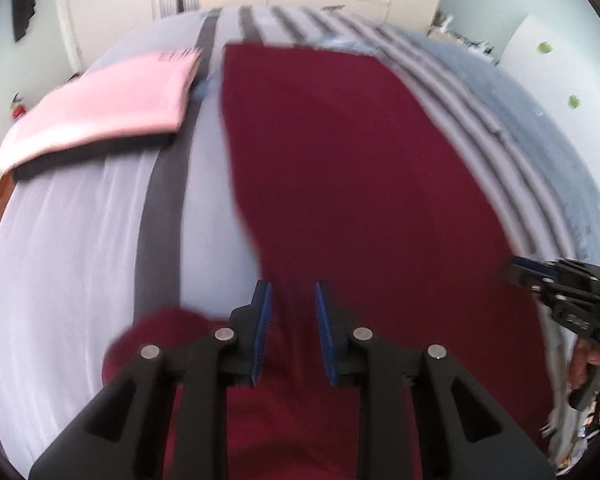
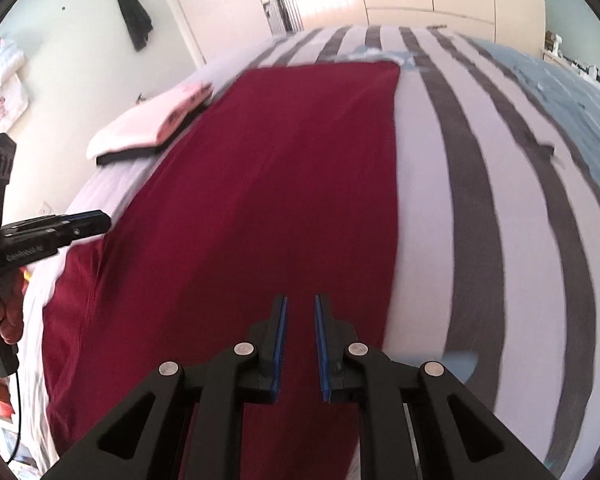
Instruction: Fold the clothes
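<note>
Two grippers hang over a dark red cloth (image 2: pixel 260 184) that lies long and flat on the striped bed (image 2: pixel 480 168), running from 6 o'clock up to 12 o'clock. Both the left gripper (image 1: pixel 293 332) and the right gripper (image 2: pixel 300 344) have their blue pads a little apart with nothing pinched between them. To fold well, I think each should grab a near corner at 6 o'clock and carry it evenly to 12 o'clock, away from the pink folded pile (image 1: pixel 100 108) at 10 o'clock.

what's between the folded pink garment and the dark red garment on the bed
Only a bare strip of the striped bed cover, with one dark stripe running along it, separates the folded pink garment from the dark red garment; the left wrist view shows it best.
</note>
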Tool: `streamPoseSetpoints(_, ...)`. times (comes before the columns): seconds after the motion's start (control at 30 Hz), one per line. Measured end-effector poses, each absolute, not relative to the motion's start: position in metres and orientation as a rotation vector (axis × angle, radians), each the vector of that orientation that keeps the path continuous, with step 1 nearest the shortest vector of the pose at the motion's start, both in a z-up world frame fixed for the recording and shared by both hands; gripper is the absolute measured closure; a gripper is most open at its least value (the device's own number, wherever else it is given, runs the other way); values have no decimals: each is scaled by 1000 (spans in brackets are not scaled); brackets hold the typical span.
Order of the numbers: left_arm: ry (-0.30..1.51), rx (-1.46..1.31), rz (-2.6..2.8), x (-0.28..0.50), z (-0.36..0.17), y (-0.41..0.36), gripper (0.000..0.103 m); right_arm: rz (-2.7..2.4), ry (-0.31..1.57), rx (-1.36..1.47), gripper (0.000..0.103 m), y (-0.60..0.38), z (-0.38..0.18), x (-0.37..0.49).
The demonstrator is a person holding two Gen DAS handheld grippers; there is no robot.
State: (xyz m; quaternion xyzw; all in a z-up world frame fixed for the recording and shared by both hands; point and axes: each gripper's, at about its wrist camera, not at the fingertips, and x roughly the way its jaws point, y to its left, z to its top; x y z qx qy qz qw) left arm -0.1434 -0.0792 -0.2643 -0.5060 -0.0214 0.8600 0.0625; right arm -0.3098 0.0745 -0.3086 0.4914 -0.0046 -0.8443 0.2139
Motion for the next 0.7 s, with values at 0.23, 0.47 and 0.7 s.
streamPoseSetpoints(0.23,-109,-1544,2612,-128,-277,-96,76,-2347,-67,1379,91,89,-322,-294)
streamPoseSetpoints(0.47,-197,-1415,2673,-102,-228,-80,76,-2378,-96,1367,90,97,-298,-281)
streamPoseSetpoints(0.7,-130,-1530,2585,-54,-245,-72,77,-2286,-77,1391,90,86,-295,-224)
